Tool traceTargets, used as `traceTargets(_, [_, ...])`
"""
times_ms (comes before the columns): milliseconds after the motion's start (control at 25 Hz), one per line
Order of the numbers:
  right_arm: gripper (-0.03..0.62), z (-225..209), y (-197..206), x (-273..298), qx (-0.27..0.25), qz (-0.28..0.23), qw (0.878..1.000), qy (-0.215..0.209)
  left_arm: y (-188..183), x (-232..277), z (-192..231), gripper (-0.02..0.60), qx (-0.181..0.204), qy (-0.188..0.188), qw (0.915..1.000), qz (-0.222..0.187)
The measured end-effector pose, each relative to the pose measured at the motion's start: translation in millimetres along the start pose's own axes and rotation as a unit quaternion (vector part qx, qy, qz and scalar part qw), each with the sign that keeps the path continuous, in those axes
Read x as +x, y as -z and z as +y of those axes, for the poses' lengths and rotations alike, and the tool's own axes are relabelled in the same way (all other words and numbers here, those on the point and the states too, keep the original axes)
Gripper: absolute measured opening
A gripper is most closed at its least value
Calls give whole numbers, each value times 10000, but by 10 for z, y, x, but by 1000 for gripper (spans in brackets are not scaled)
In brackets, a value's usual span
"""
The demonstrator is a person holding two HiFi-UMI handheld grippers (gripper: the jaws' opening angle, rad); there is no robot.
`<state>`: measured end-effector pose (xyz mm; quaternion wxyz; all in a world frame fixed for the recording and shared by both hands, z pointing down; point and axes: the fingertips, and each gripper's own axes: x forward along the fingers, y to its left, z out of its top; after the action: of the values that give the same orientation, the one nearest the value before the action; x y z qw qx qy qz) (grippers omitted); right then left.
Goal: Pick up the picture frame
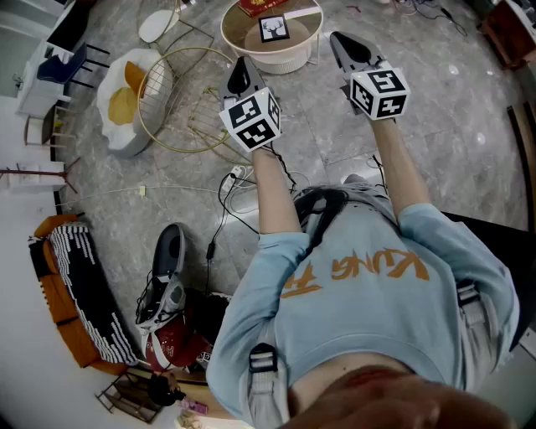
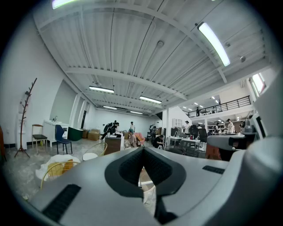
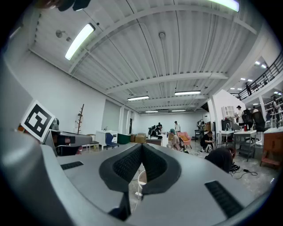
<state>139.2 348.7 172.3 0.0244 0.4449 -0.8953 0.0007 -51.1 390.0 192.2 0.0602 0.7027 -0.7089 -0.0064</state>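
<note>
With jaws shut and empty on the left gripper (image 1: 240, 77) and the right gripper (image 1: 348, 47), they could only knock the picture frame (image 1: 274, 28) on the round desk (image 1: 251, 54) ahead.

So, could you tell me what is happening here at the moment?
A person stands holding a gripper in each hand, both pointed level out in front. The left gripper and the right gripper are both shut with nothing between them. The picture frame sits untouched on the small round table just ahead, next to a red item. Nothing has been picked up yet.
</note>
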Motion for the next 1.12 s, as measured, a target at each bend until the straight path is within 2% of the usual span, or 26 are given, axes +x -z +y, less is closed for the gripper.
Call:
traceTargets(240, [-2,-112,-18,22,147,-50,9999,-10,13,96,-44,10,-86,29,10000,38])
traceTargets(400, [-2,-232,-11,-25,261,-45,9995,171,25,100,-33,10,-187,21,9998,50])
traceTargets(680, [-2,-516,55,-77,812,-20,9964,231,72,227,-203,10,-265,137,9995,139])
traceTargets(840, [-2,-655,123,-58,1041,-22,9945,122,134,354,-283,10,-281,160,9993,208])
traceTargets(1120, [-2,-993,283,556,1470,-161,9889,-133,223,975,-143,11,-254,-23,9994,221])
